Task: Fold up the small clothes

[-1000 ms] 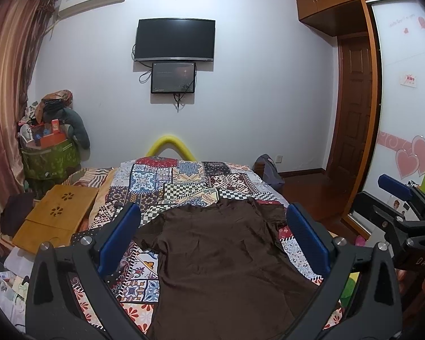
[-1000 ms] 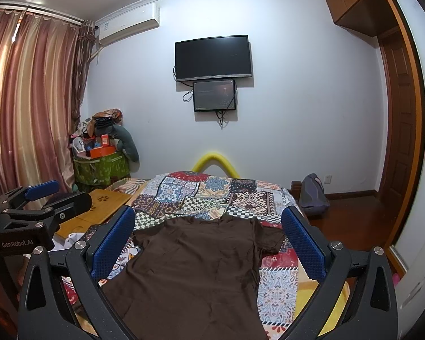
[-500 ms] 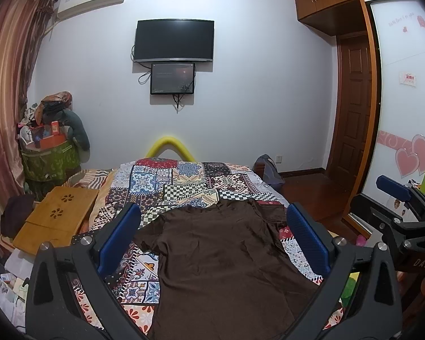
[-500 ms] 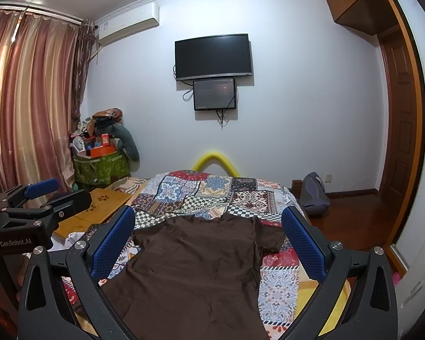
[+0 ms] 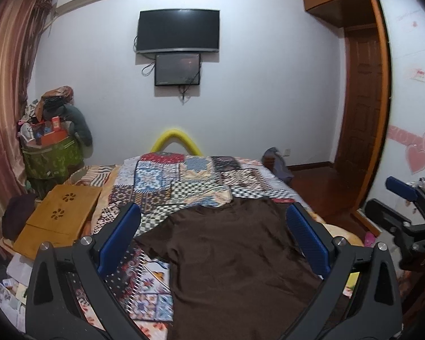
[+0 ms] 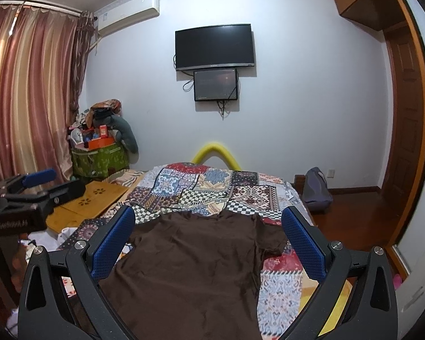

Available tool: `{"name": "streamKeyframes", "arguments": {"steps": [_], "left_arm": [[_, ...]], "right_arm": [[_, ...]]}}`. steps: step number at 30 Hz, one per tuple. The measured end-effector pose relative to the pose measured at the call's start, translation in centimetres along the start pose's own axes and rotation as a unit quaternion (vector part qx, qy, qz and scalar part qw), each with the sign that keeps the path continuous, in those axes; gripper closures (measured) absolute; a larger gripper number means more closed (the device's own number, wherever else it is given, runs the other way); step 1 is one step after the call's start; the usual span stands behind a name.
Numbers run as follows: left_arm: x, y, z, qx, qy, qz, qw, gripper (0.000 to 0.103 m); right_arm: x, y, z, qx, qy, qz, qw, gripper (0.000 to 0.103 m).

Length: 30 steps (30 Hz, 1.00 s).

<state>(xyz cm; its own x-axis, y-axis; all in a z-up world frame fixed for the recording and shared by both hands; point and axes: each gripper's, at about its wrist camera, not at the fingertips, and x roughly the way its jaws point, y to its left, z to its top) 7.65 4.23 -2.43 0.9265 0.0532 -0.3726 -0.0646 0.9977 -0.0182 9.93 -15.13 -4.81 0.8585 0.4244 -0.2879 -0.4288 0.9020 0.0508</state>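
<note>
A dark brown short-sleeved shirt lies spread flat on the patchwork bedspread, collar toward the far wall. My left gripper hovers above the shirt's near half, open wide, blue pads empty. Over the same shirt my right gripper is held open too, nothing between its fingers. The right gripper also shows at the right edge of the left wrist view. In the right wrist view the left gripper appears at the left edge.
A wooden lap table sits on the bed's left side. A green basket piled with items stands by the curtain. A yellow foam arch, a backpack on the floor, a wardrobe at right.
Both views have barely shifted; the shirt lies as before and both grippers stay open above it.
</note>
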Motion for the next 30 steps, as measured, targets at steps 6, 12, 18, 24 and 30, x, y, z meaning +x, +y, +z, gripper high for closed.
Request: {"name": "streamKeyframes", "arguments": {"steps": [6, 12, 18, 24, 30], "left_arm": [[7.2, 4.6, -0.1, -0.023, 0.064, 0.022, 0.9975, 0.0], [15.1, 9.9, -3.6, -0.069, 0.13, 0.04, 0.9883, 0.0], [22.1, 13.7, -8.4, -0.097, 0.236, 0.085, 0.9631, 0.0], [26.6, 14.4, -12.4, -0.167, 0.329, 0.036, 0.9286, 0.006], [29.2, 14.5, -14.9, -0.233, 0.384, -0.012, 0.8934, 0.052]], "right_arm": [[4.9, -1.5, 0.2, -0.003, 0.024, 0.023, 0.999, 0.0], [10.3, -2.7, -0.8, 0.0, 0.062, 0.031, 0.998, 0.001], [16.1, -3.5, -4.0, -0.001, 0.139, 0.038, 0.99, 0.001], [20.7, -3.0, -8.1, -0.002, 0.231, 0.075, 0.97, 0.005], [23.2, -2.6, -10.3, -0.009, 0.273, 0.11, 0.956, 0.031]]}}
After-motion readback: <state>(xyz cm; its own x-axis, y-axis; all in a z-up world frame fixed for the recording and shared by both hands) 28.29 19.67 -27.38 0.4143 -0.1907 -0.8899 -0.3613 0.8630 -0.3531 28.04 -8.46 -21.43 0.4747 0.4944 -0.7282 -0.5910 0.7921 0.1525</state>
